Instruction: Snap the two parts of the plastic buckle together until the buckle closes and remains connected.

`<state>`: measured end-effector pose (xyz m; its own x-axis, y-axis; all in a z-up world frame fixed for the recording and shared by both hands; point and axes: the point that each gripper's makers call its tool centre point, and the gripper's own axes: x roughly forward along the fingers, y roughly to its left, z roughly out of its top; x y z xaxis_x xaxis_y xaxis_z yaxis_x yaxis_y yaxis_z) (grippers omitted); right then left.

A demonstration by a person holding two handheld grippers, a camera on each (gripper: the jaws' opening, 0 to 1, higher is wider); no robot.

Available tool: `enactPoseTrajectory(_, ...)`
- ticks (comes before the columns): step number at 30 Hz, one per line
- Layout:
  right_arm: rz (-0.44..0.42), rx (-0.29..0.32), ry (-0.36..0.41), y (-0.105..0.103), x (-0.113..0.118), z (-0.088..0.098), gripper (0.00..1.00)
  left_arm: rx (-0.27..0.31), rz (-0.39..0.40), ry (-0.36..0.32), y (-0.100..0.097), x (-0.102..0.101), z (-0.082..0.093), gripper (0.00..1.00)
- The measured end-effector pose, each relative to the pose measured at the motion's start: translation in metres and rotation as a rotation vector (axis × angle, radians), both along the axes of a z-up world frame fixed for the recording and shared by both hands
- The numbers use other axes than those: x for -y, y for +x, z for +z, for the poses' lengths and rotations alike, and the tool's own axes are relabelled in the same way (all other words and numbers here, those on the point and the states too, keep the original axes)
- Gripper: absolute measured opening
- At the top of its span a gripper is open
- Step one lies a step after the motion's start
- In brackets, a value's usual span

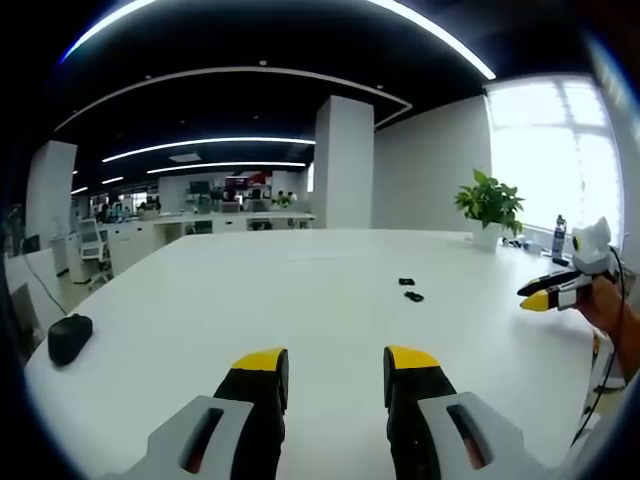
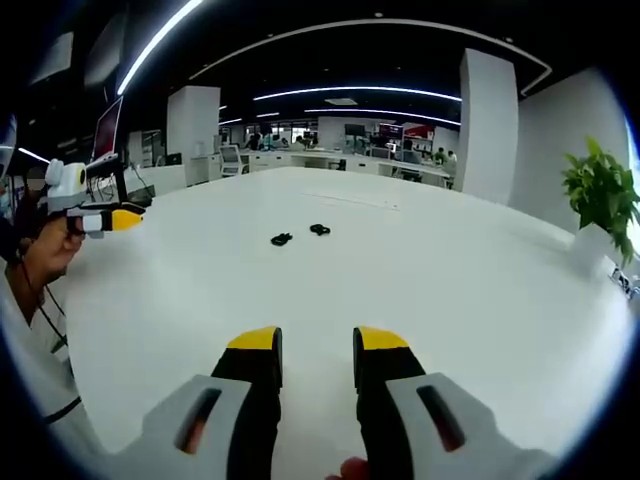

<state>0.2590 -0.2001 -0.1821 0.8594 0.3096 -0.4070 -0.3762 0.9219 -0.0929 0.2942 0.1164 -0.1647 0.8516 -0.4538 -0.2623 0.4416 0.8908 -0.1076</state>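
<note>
In the left gripper view, going left to right, a dark object (image 1: 69,338) sits at the left edge of the white table (image 1: 300,300), your left gripper (image 1: 335,372) rises from the bottom centre with its jaws apart and nothing between them, and the two buckle parts (image 1: 408,289) lie right of centre, well beyond the tips. They look like two small black pieces just beside each other; I cannot tell whether they touch. Further right a potted plant (image 1: 490,205) stands by the window, and your right gripper (image 1: 535,297) comes in at the right edge.

In the right gripper view, your left gripper (image 2: 125,220) shows at the upper left. The buckle parts (image 2: 300,235) lie slightly left of centre in the upper middle, with a clear gap between them. Your right gripper (image 2: 316,352) rises at the bottom centre, jaws parted and empty. The plant (image 2: 603,195) is at the right edge.

By my reading, nothing is done yet: the parts are unjoined and ungrasped. You have to reach in, pick up one part in each tool, line them up and press until they click.
</note>
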Motion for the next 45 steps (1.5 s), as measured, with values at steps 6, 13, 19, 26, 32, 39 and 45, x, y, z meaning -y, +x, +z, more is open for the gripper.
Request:
enactPoseTrajectory(6,0.008,-0.003,-0.007,0.008,0.000,-0.001,0.28,-0.002,-0.004,0.007,0.004,0.002,-0.001,0.38)
enactPoseTrajectory(13,0.019,0.002,-0.006,0.015,-0.003,-0.001,0.28,-0.003,-0.011,0.019,0.009,0.002,-0.004,0.38)
enactPoseTrajectory(19,0.036,0.004,-0.022,0.025,-0.006,0.000,0.28,0.001,-0.016,0.013,0.015,0.005,-0.001,0.38)
enactPoseTrajectory(26,0.059,0.010,-0.040,0.035,-0.009,0.004,0.28,0.010,-0.031,0.015,0.017,0.010,0.003,0.38)
enactPoseTrajectory(32,0.072,0.011,-0.038,0.047,-0.011,0.005,0.28,0.005,-0.043,0.032,0.018,0.013,0.002,0.37)
enactPoseTrajectory(39,0.083,0.004,-0.031,0.055,-0.013,0.003,0.28,-0.021,-0.066,0.010,0.019,0.018,-0.002,0.38)
enactPoseTrajectory(45,0.094,-0.006,-0.014,0.064,-0.012,0.004,0.28,-0.021,-0.077,0.013,0.021,0.020,-0.001,0.38)
